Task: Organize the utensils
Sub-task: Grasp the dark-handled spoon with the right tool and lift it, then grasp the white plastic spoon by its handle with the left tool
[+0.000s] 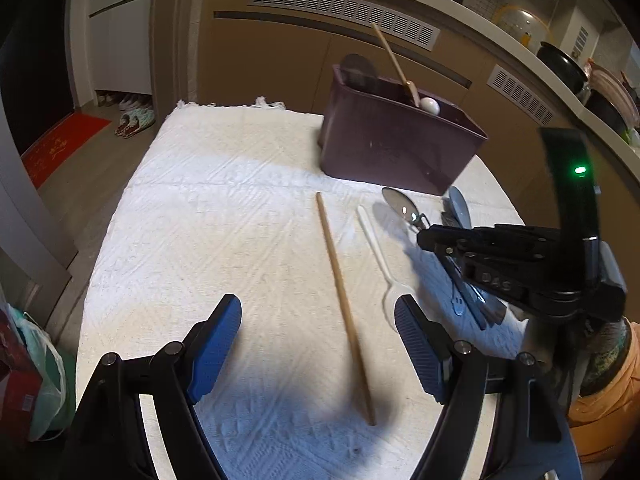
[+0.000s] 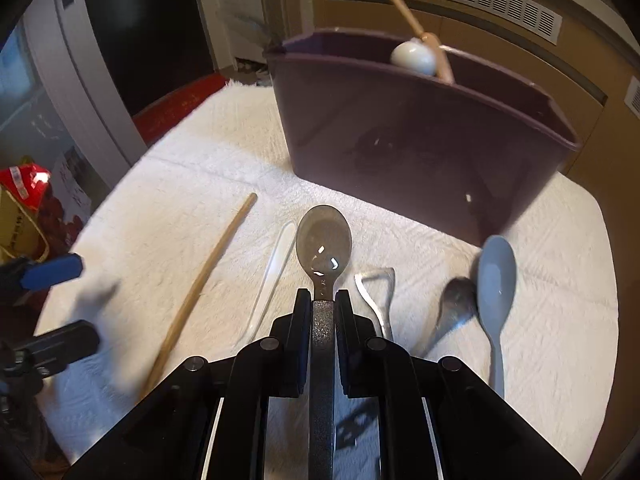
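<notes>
The metal spoon (image 2: 324, 246) sits clamped by its handle between the right gripper's (image 2: 322, 300) pads, bowl up and pointing toward the purple bin (image 2: 420, 136), raised just above the white cloth (image 2: 160, 200). Beside it on the cloth lie a white plastic spoon (image 2: 272, 272) and a chopstick (image 2: 200, 288) on one side, a bottle opener (image 2: 376, 292), a small dark spoon (image 2: 456, 304) and a grey spoon (image 2: 496, 280) on the other. Inside the bin, a wooden handle (image 2: 404, 12) leans against the rim next to a white ball-shaped top (image 2: 414, 58). The left gripper (image 1: 318, 340) hangs wide open over the chopstick, holding nothing, fingers apart on either side of it.
</notes>
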Demonstrator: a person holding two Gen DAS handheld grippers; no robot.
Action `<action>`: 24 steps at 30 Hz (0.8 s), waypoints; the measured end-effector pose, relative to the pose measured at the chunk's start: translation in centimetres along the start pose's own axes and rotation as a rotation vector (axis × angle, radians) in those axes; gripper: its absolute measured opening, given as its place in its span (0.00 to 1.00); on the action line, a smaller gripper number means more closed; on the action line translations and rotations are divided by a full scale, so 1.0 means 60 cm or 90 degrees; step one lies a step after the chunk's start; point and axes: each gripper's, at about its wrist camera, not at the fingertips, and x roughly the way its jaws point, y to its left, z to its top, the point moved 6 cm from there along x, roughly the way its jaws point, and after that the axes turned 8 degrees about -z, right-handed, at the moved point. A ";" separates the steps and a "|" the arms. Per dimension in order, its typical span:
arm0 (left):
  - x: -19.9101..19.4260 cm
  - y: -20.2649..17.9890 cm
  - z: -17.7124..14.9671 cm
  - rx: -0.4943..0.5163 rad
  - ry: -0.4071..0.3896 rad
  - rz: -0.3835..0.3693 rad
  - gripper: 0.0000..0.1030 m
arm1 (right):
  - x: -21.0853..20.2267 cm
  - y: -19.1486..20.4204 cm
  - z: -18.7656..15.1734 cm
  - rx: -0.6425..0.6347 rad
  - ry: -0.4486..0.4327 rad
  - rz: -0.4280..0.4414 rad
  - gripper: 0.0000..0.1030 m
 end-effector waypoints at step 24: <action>0.158 -0.084 0.058 -0.019 0.096 0.028 0.42 | -0.153 -0.187 -0.153 0.156 -0.089 -0.041 0.12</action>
